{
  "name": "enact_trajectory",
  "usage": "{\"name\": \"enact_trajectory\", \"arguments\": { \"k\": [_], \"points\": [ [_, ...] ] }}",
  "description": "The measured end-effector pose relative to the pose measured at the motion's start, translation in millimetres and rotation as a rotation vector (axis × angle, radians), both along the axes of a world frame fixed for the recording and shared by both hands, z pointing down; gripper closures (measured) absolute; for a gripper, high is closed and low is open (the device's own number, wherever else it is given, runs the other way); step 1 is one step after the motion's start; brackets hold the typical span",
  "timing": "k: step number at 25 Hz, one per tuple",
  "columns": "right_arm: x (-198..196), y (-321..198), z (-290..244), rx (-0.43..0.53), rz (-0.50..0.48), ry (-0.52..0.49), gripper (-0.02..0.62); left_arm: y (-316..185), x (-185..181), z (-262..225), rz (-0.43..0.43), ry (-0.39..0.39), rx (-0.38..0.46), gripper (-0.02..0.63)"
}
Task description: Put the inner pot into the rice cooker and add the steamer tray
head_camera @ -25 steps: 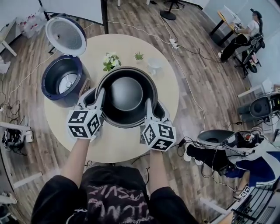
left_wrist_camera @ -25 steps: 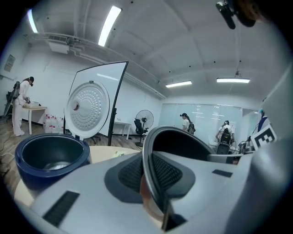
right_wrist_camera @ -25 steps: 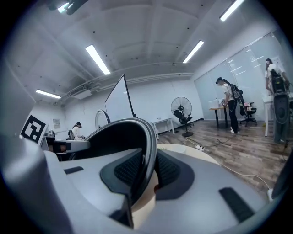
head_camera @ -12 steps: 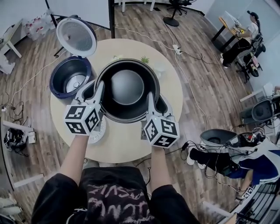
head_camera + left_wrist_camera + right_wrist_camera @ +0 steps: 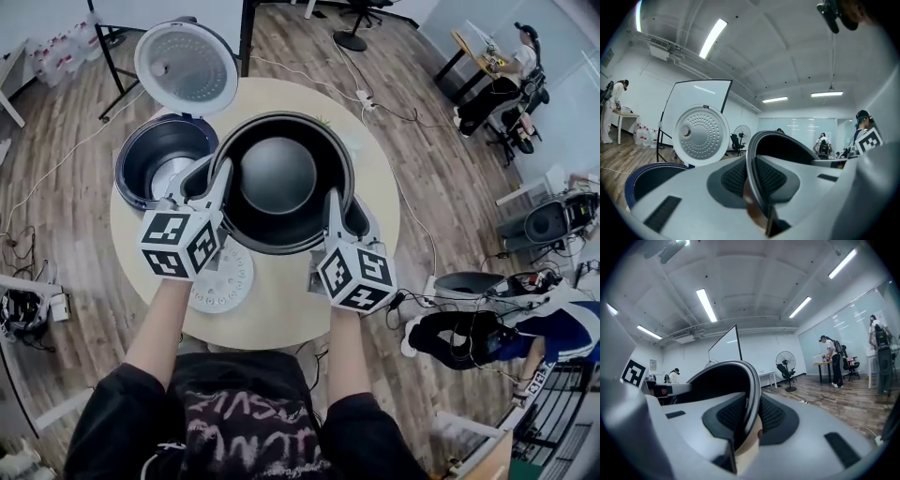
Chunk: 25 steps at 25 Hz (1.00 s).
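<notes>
Since a second ago the inner pot [image 5: 278, 176] has been rising off the table [image 5: 281, 314] and drifting left, uncovering the steamer tray [image 5: 225, 281] lying nearest the person. The left gripper [image 5: 221, 180] and right gripper [image 5: 333, 204] are each pinching the pot's rim, jaws narrow, on opposite sides. The pot is hanging mouth-up, axis upright, seemingly level. Carrying is under way; next it needs centring over the open rice cooker [image 5: 150, 155] beyond, then lowering.
</notes>
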State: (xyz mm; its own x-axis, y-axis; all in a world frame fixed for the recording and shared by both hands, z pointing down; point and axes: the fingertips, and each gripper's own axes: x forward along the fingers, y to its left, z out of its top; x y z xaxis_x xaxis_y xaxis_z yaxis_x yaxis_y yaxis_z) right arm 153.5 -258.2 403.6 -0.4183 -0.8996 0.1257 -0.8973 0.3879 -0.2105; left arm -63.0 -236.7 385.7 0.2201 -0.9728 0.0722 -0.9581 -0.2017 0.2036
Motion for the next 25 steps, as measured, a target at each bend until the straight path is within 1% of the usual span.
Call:
{"name": "enact_trajectory", "arguments": {
  "k": [6,12,18,25],
  "points": [
    [-63,13,-16,0.02,0.066,-0.012,0.511,0,-64,-17,0.059,-0.001,0.025,0.541],
    [-138,17,-28,0.023,0.087,0.0,0.511,-1,-139,-25,0.09,0.023,0.019,0.541],
    [-198,22,-41,0.028,0.071,0.017,0.509,5,-199,-37,0.085,0.034,0.024,0.54],
    [-238,7,-39,0.011,0.028,0.042,0.509,0,-239,-29,0.045,0.064,0.006,0.54]
  ]
}}
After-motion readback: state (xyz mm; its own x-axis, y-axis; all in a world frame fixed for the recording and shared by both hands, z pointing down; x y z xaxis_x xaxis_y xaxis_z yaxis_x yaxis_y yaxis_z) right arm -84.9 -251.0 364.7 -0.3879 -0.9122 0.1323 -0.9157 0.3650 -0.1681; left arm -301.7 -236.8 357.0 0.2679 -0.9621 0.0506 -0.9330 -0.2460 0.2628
